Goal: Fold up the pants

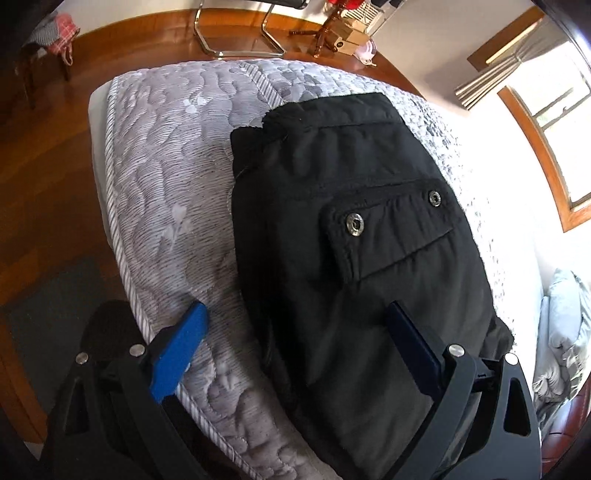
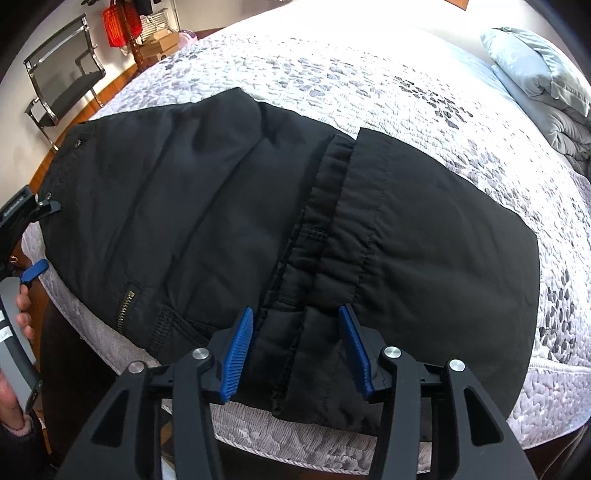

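Observation:
Black pants point(image 1: 351, 236) lie folded on the grey quilted bed point(image 1: 166, 177), a snap-button pocket flap point(image 1: 388, 229) facing up. My left gripper point(image 1: 297, 305) is open wide and straddles the pants' near left edge, one blue finger point(image 1: 181, 343) over the quilt and the other over the cloth. In the right wrist view the pants point(image 2: 184, 203) stretch across the bed point(image 2: 369, 81), with a folded-over layer point(image 2: 436, 251) meeting a gathered band point(image 2: 325, 206). My right gripper point(image 2: 295, 308) hangs open over that seam at the near edge, its pads clear of the cloth. The left gripper's fingertip point(image 2: 35, 269) shows at far left.
A grey pillow and bundled duvet point(image 2: 546, 85) lie at the bed's far right. A chrome-framed chair point(image 2: 62, 85) stands on the wooden floor point(image 1: 44, 184) beyond the bed, near cardboard boxes point(image 1: 347, 35). A window point(image 1: 554, 122) is at the right. A person's hand point(image 2: 24, 310) holds the left tool.

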Demonstrator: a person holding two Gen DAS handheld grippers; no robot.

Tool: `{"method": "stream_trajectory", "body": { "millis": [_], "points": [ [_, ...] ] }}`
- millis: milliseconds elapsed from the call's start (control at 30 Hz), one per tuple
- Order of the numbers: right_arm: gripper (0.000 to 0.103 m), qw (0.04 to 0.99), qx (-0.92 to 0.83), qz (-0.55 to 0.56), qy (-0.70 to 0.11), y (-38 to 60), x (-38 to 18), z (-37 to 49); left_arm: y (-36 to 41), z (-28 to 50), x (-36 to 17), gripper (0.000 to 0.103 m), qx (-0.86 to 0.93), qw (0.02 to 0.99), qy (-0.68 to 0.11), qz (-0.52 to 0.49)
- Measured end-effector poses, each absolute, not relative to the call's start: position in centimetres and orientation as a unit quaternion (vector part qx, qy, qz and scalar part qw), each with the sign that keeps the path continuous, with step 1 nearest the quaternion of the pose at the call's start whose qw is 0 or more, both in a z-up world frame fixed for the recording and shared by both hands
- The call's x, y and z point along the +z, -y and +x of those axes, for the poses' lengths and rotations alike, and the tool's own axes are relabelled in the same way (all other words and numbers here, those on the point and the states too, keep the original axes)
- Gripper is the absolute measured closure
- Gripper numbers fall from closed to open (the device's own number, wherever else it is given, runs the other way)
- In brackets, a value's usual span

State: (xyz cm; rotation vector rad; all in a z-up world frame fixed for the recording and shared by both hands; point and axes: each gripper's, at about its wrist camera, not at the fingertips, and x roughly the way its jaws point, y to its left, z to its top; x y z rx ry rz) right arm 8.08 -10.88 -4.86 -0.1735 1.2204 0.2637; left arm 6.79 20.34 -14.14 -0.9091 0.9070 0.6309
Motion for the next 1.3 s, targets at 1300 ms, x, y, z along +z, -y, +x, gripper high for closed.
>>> {"method": "stream_trajectory", "body": {
  "millis": [1300],
  "points": [
    [0.047,0.808,0.146,-0.067,-0.567,11.8,-5.4,8.2,-23.0,13.9,-16.7,0.004,0.158,0.719,-0.447,-0.508]
  ]
}}
